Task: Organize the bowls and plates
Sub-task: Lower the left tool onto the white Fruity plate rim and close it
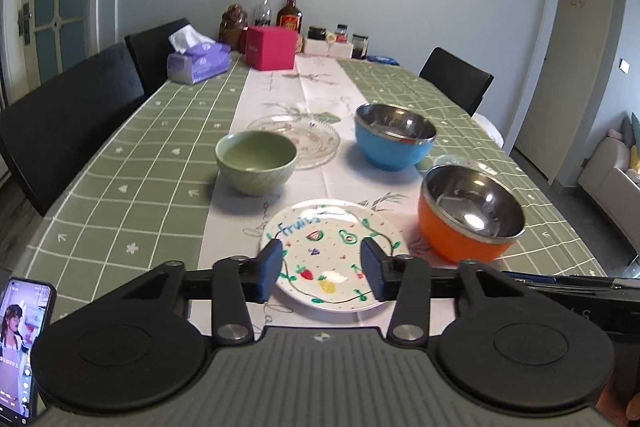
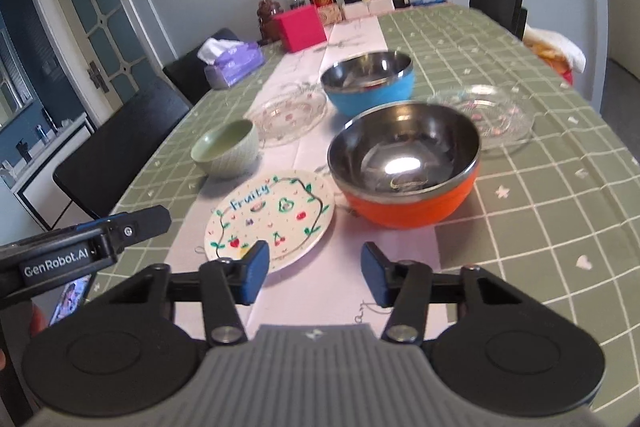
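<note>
**Two claws poised over the fruit plate**

While both claws hang low over the near end of the bench (image 1: 120,155), nothing is gripped by either one. The left claw (image 1: 322,269) stands part open, its blue pads either side of the white fruit plate (image 1: 334,255) as seen from behind, not pressing on it. The right claw (image 2: 314,273) is likewise part open over bare cloth, its left pad over the plate's near edge and the orange bowl (image 2: 408,203) just ahead.

That fruit plate lies flat on the pale runner, nearest the person. Just to its right sits the orange bowl, steel inside, upright. Farther back stands the blue bowl (image 1: 394,147), also steel-lined. The green bowl (image 1: 256,163) sits to the left of the plate, a little beyond it, with a clear glass plate (image 1: 308,143) right behind. A second glass plate (image 2: 492,119) lies to the right, beyond the orange bowl.

A phone (image 1: 20,339) with a lit screen lies at the near left corner. A tissue pack (image 1: 198,61), a pink box (image 1: 270,47) and bottles crowd the far end.
</note>
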`<state>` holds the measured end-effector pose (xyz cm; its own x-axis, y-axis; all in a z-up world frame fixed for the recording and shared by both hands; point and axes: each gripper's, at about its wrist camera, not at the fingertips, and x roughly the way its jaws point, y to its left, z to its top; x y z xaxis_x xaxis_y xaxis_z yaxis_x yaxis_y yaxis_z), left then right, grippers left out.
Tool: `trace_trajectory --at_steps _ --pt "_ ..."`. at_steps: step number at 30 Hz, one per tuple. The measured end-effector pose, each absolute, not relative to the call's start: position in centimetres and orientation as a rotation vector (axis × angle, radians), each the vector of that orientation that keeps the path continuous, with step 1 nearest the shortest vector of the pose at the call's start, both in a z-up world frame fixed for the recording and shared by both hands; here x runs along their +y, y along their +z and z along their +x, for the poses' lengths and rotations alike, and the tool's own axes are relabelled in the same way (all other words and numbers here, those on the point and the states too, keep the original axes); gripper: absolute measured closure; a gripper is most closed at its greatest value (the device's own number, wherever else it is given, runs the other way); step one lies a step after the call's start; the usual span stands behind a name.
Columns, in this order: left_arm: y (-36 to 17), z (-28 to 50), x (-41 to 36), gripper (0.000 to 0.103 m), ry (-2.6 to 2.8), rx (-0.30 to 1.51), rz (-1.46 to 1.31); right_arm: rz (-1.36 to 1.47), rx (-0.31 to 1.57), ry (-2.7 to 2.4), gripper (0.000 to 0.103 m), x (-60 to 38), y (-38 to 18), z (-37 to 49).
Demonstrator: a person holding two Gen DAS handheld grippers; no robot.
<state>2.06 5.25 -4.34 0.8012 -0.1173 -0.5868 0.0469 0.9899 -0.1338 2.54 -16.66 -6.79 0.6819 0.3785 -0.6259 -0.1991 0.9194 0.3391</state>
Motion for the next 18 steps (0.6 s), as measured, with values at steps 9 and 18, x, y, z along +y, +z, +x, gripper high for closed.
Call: trace_trajectory --at_steps 9,18 --pt "-7.2 5.2 8.1 0.081 -0.072 0.72 -0.229 0.303 0.812 0.355 0.071 -15.1 -9.0 5.6" --pt "-9.6 8.9 10.7 0.081 -0.062 0.759 -0.365 0.378 0.84 0.359 0.077 -14.7 -10.6 8.7"
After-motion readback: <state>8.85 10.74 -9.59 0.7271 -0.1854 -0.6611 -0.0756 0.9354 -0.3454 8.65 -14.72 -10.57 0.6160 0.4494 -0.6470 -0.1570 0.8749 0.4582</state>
